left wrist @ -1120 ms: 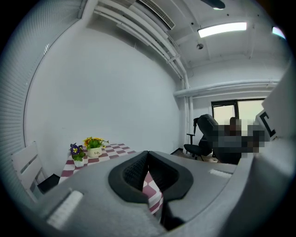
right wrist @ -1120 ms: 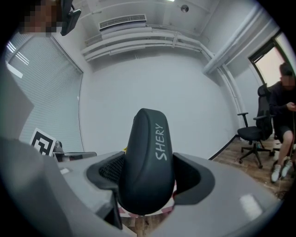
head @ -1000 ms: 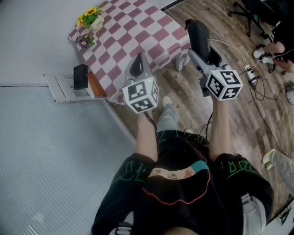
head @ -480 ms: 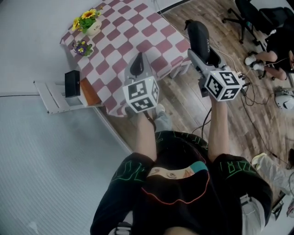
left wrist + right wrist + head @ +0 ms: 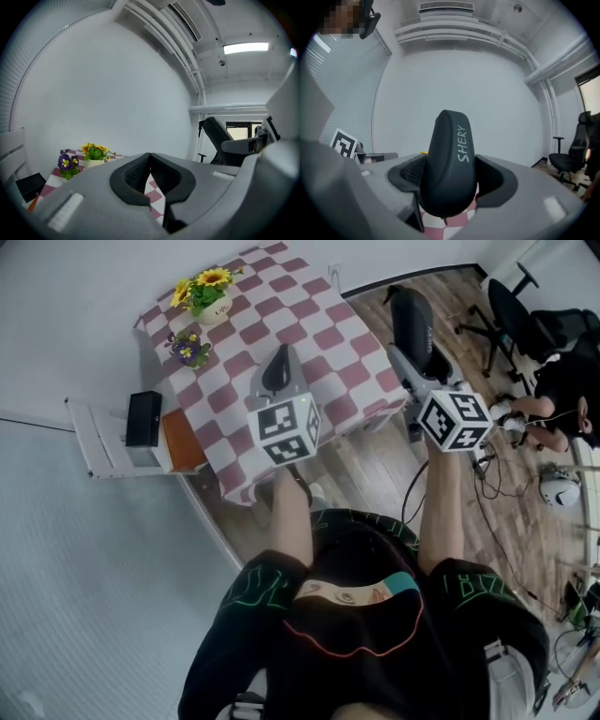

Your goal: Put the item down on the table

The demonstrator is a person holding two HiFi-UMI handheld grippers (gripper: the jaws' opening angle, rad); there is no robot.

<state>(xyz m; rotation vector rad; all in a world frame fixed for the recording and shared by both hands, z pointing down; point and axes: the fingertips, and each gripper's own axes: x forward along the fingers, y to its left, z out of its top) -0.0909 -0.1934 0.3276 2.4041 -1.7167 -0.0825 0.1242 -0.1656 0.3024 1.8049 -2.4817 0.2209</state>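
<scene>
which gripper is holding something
The right gripper: it is shut on a dark case marked SHERY. The left gripper is shut too, but with nothing between its jaws.

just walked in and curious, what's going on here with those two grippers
A person holds a gripper in each hand, facing a table with a red-and-white checked cloth. The right gripper is clamped on a dark zippered case marked SHERY, held up in the air and not yet set down. The left gripper is shut and empty. Two small flower pots stand near the table's far edge.
</scene>
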